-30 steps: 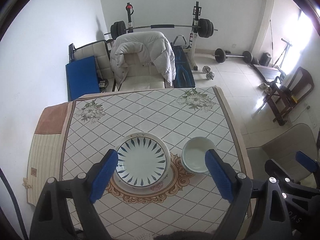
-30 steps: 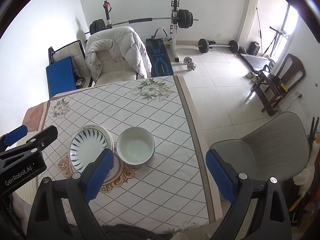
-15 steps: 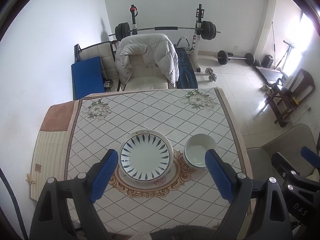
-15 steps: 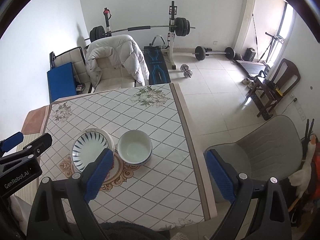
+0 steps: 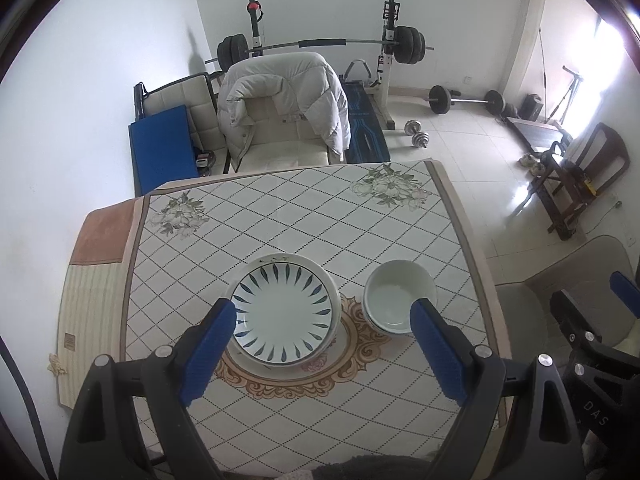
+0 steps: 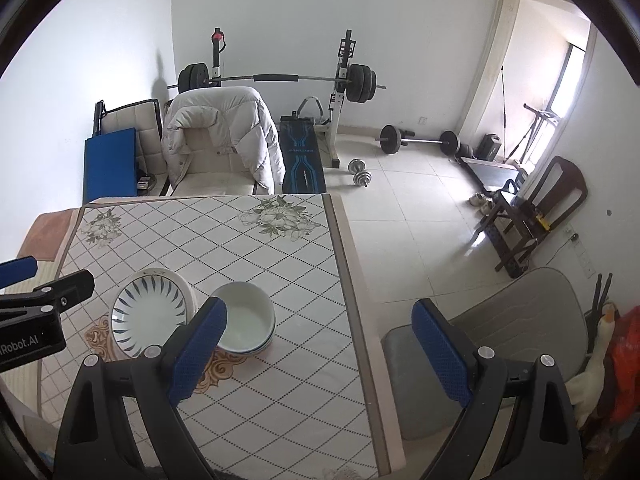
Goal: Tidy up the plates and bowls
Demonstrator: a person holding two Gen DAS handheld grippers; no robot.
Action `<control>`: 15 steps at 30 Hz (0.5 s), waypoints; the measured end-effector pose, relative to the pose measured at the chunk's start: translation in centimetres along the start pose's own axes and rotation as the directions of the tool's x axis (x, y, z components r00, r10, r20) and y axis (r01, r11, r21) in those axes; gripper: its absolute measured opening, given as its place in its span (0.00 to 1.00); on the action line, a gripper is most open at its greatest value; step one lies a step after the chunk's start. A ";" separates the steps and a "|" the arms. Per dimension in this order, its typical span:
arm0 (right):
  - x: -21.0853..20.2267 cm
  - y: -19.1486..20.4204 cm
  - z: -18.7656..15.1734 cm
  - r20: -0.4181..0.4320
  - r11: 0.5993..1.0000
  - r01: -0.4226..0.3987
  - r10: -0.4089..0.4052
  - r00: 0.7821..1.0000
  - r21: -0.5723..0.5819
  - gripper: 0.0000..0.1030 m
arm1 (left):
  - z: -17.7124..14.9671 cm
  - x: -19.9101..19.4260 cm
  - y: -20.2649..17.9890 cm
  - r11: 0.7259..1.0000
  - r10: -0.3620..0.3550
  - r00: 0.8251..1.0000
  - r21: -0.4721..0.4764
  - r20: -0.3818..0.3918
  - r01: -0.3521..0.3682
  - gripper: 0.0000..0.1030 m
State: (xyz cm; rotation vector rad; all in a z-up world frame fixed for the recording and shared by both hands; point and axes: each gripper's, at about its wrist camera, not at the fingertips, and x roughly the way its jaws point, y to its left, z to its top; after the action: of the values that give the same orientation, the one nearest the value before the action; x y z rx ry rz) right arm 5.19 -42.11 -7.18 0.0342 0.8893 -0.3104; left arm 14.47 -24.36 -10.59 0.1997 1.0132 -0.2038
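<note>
Beyond the far edge of the table (image 5: 304, 208) stands a cream armchair (image 5: 276, 148) with a white puffer jacket (image 5: 288, 88) draped over its back, a blue mat (image 5: 162, 144) leaning to its left, and behind them a barbell rack (image 5: 320, 46) against the white wall; loose dumbbells (image 5: 418, 134) and a second barbell (image 5: 466, 100) lie on the pale tiled floor to the right, and a grey chair (image 6: 516, 332) sits just off the table's right edge. Nothing stands between either gripper and the dishes. The blue-leaf plate (image 5: 283, 317) lies flat and face up on the ornate medallion at the near middle of the table, resting on what looks like another plate whose rim shows at its far side. Just to its right, close but apart, sits the white bowl (image 5: 400, 296), upright and opening upward, apparently nested in a second bowl beneath. Both are round, so neither has a long axis to speak of. The left gripper (image 5: 322, 314) hovers above the near side with its blue fingers spread wide and nothing between them, framing the plate and bowl. The right gripper (image 6: 320, 316) hangs over the table's right edge, likewise spread wide and empty. The tabletop carries a diamond-grid cloth with floral corners.
</note>
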 end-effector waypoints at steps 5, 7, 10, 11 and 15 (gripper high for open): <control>3.6 -0.7 -0.3 -0.055 0.999 -0.021 0.023 0.998 0.044 0.93 | 1.0 2.9 -0.4 0.998 0.054 0.999 0.030 -0.007 -0.054 0.86; 5.5 -1.0 -0.6 -0.091 0.998 0.015 -0.010 0.996 0.057 0.93 | 1.7 5.1 -0.7 0.997 0.056 0.998 0.052 -0.036 -0.054 0.86; 9.1 -1.5 -0.9 -0.146 0.997 0.040 -0.030 0.989 0.068 0.93 | 2.9 9.2 -1.6 0.995 0.013 0.991 0.095 -0.135 0.000 0.86; 10.5 -1.7 -1.0 -0.173 0.996 0.030 -0.016 0.985 0.078 0.93 | 3.2 10.8 -2.0 0.993 -0.009 0.985 0.115 -0.172 0.029 0.86; 16.2 -2.8 -1.6 -0.268 0.976 -0.117 0.164 0.949 0.182 0.93 | 4.3 17.2 -3.8 0.976 -0.100 0.933 0.146 -0.347 0.159 0.83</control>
State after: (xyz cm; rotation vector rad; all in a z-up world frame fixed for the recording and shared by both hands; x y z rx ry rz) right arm 12.73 -48.58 -20.41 0.3004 1.1364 -0.2477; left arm 25.82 -30.43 -23.37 0.3328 1.3540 -0.3887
